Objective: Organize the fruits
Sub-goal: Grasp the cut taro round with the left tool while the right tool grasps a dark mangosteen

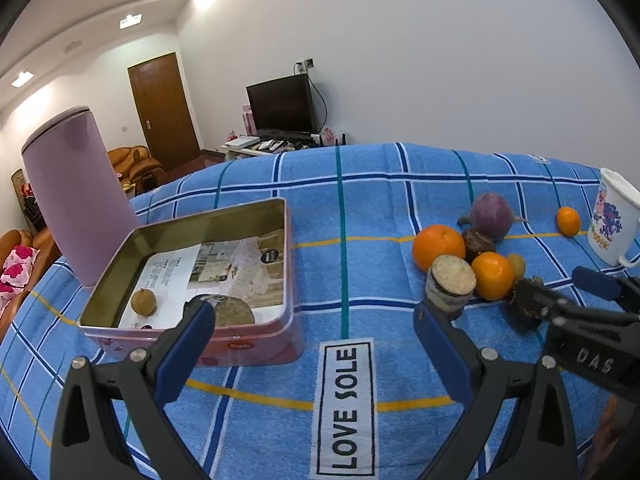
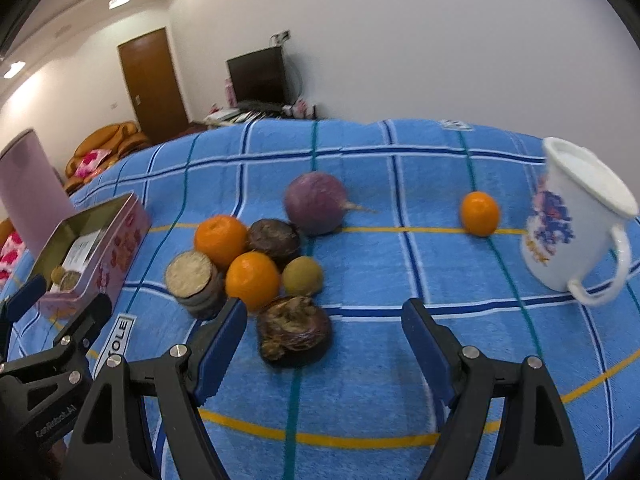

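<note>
My right tongs [image 2: 322, 328] stand wide, holding nothing, low over the blue checked towel [image 2: 400, 248]. Between their blue pads, closer to the left one, lies a wrinkled dark fruit [image 2: 294, 336] on the cloth; I cannot tell if that pad touches it. Just beyond it sits the heap: a cut brown root slice [image 2: 192, 280] at the left, an orange [image 2: 252, 278] beside it, and a small yellow-brown fruit [image 2: 302, 276] to its right. Behind these are a second orange [image 2: 220, 240] and another dark fruit [image 2: 274, 238]; farthest in the heap is a purple turnip [image 2: 316, 202] with its root pointing right. Well apart to the right, a small orange [image 2: 479, 213] lies alone near a white printed mug [image 2: 568, 224].

My left tongs [image 1: 314, 322] are also wide and empty, over the "LOVE SOLE" label [image 1: 346, 408]. Just past their left pad is the pink tin box [image 1: 256, 340], open, lined with printed paper. In it lie a small brown fruit [image 1: 143, 301] and a larger round brown piece [image 1: 234, 311], both toward the near wall. A tall lilac canister [image 1: 76, 200] stands behind the tin at the left.
</note>
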Motion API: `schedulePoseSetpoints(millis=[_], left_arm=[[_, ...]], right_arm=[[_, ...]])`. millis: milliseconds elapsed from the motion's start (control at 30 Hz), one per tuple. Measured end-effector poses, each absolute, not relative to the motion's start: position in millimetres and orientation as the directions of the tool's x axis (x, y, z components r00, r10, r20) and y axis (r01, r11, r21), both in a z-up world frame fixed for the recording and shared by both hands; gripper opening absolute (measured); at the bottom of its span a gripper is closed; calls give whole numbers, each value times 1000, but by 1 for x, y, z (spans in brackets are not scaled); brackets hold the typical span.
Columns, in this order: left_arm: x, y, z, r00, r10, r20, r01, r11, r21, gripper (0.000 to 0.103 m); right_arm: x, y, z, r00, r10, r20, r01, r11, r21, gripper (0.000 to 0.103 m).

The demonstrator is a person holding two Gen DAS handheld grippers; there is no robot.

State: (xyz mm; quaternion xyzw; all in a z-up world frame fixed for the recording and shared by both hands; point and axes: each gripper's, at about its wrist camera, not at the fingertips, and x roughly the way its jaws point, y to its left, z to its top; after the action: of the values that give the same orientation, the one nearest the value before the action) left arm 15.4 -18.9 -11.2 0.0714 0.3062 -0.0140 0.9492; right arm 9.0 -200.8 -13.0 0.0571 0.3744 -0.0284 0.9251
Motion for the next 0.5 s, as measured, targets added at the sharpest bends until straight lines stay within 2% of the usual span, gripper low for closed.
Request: schedulePoseSetpoints(millis=[200,300,433,500], left_arm=[[16,-20,-12,810,9,-587,73,991,116,101],[17,-21,-13,806,7,-592,77,990,116,101],[19,-19,-13,798,9,-602,70,992,108,101],[20,-18,-13,796,9,-605,67,992,103,101]], right_arm=[[24,-189,-20,680,12,-733,44,997,57,80],[33,-184,-25,654,19,-756,24,999,45,70],[38,-181,-29,634,35,-772,-5,999,41,64],[37,-178,-28,636,30,-771,-15,1000,27,46]])
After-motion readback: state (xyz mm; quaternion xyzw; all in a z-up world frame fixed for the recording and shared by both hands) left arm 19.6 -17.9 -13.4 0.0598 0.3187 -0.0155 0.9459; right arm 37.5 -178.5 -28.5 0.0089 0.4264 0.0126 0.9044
